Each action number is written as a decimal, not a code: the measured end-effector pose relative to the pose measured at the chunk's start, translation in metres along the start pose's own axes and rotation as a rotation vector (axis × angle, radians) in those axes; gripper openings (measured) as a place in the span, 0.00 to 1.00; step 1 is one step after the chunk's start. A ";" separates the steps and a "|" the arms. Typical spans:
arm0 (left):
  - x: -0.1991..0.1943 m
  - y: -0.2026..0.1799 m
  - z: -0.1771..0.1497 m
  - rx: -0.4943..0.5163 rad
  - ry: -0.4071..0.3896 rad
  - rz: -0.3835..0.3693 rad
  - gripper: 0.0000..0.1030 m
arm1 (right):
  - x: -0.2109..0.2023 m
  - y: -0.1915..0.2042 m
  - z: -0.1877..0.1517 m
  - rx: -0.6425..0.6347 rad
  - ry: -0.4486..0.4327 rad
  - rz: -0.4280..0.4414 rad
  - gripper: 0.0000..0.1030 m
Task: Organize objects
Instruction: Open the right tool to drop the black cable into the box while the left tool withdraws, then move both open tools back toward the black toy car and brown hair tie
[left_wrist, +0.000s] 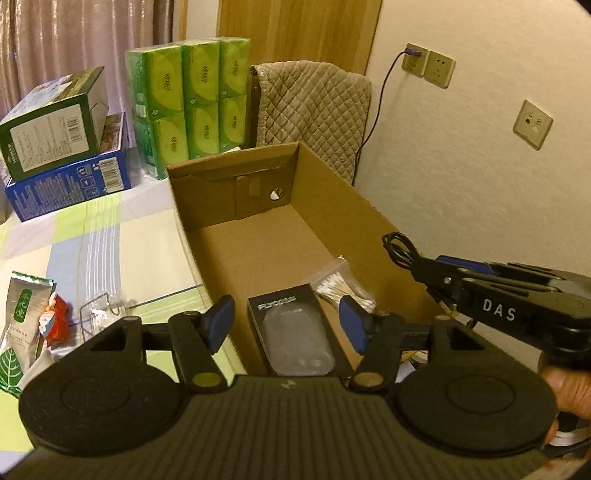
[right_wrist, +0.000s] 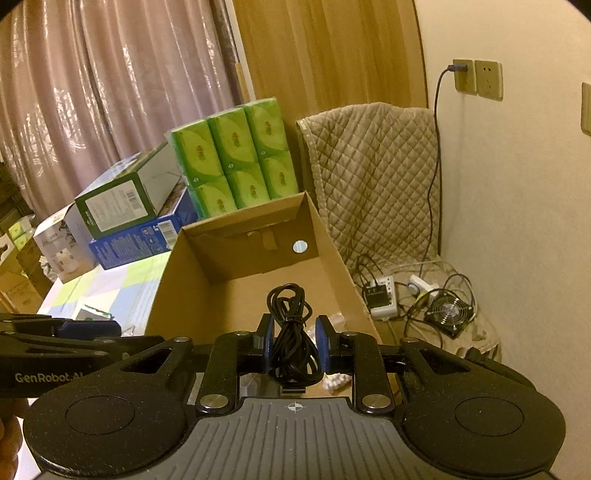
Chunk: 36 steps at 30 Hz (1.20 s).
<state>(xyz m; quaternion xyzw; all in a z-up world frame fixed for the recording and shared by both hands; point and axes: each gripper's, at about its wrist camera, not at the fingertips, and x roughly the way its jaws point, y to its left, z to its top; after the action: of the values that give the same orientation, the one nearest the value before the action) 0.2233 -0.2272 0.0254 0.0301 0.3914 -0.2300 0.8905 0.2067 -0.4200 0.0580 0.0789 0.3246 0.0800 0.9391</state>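
Note:
An open cardboard box stands on the bed. On its floor lie a black packaged item with a clear window and a bag of cotton swabs. My left gripper is open above the box's near end, nothing between its blue pads. My right gripper is shut on a coiled black cable, held over the box's near right side. In the left wrist view the right gripper comes in from the right with the cable at its tip.
On the patterned bedcover lie a tea pouch, a small red item and a clear bag. Stacked cartons and green tissue packs stand behind. A quilted chair, power strip and fan are on the right.

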 end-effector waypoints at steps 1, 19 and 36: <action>0.000 0.002 -0.001 -0.007 0.002 0.003 0.56 | 0.000 -0.001 -0.001 0.001 0.002 0.000 0.20; -0.014 0.011 -0.012 -0.034 0.008 0.031 0.57 | 0.002 0.004 0.006 0.024 -0.014 0.069 0.20; -0.055 0.036 -0.042 -0.103 -0.004 0.077 0.63 | -0.037 0.012 -0.007 0.083 -0.042 0.098 0.58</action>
<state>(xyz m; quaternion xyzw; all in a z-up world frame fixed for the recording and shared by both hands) 0.1778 -0.1644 0.0309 -0.0012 0.3994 -0.1753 0.8998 0.1725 -0.4146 0.0767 0.1351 0.3036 0.1107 0.9367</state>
